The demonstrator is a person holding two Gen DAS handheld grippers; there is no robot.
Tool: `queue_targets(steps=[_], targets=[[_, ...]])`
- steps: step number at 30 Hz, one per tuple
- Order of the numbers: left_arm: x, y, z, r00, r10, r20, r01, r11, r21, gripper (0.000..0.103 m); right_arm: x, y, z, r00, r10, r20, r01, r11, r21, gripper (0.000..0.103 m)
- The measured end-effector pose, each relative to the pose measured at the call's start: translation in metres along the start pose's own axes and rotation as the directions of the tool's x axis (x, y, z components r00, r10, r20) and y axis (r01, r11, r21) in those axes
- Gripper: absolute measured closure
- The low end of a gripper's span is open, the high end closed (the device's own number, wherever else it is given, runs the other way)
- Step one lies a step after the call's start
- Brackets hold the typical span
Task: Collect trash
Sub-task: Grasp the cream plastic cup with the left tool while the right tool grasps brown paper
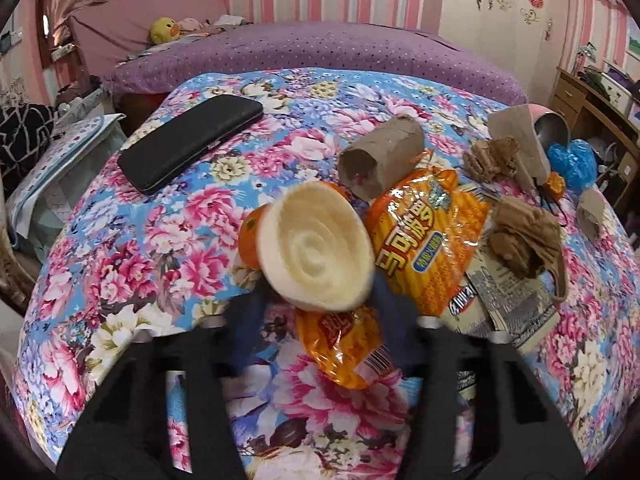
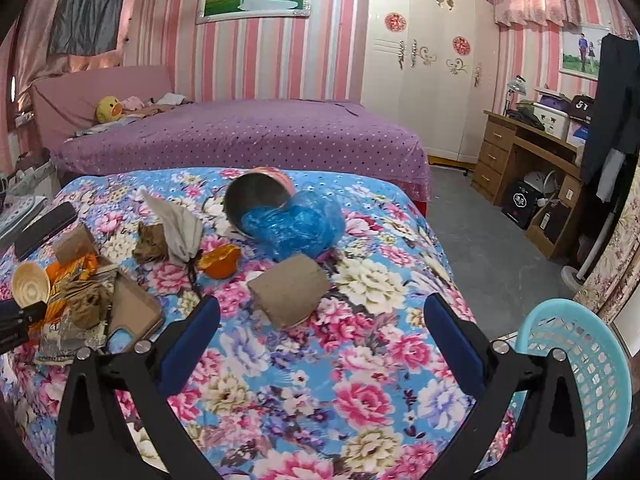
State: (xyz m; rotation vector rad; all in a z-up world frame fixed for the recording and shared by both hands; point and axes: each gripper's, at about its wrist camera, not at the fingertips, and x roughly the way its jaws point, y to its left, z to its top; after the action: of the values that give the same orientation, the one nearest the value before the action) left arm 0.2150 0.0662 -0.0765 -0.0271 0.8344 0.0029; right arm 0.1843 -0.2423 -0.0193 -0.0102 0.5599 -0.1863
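An orange peel half, its pale inner side turned to the camera, is pinched between the blue fingers of the left hand-held gripper and held above the floral bedspread, just over an orange snack wrapper. The right hand-held gripper is held spread wide and empty over the bedspread, with a light blue basket beside it at the right. Farther off, a cardboard tube, another orange peel, a blue plastic bag and a tipped metal bowl are seen.
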Motion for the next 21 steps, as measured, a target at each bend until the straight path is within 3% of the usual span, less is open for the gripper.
queue_targets(steps=[6, 10, 15, 21], targets=[[-0.013, 0.014, 0.001, 0.999, -0.045, 0.027, 0.046, 0.999, -0.008, 0.07, 0.0, 0.01, -0.003, 1.0, 0.015, -0.006, -0.015, 1.0, -0.015, 0.004], [-0.015, 0.035, 0.003, 0.998, -0.061, 0.02, 0.062, 0.996, -0.066, 0.07, 0.001, 0.015, -0.005, 0.999, 0.034, -0.018, -0.034, 0.999, -0.011, 0.004], [-0.015, 0.053, 0.004, 0.999, -0.015, 0.032, 0.018, 0.994, -0.104, 0.035, 0.003, 0.021, -0.005, 0.999, 0.039, -0.024, -0.04, 0.999, -0.025, 0.004], [-0.006, 0.051, 0.009, 0.999, 0.009, 0.031, -0.006, 0.994, -0.107, 0.033, 0.004, 0.026, -0.005, 0.998, 0.049, -0.027, -0.05, 0.998, -0.029, 0.004]])
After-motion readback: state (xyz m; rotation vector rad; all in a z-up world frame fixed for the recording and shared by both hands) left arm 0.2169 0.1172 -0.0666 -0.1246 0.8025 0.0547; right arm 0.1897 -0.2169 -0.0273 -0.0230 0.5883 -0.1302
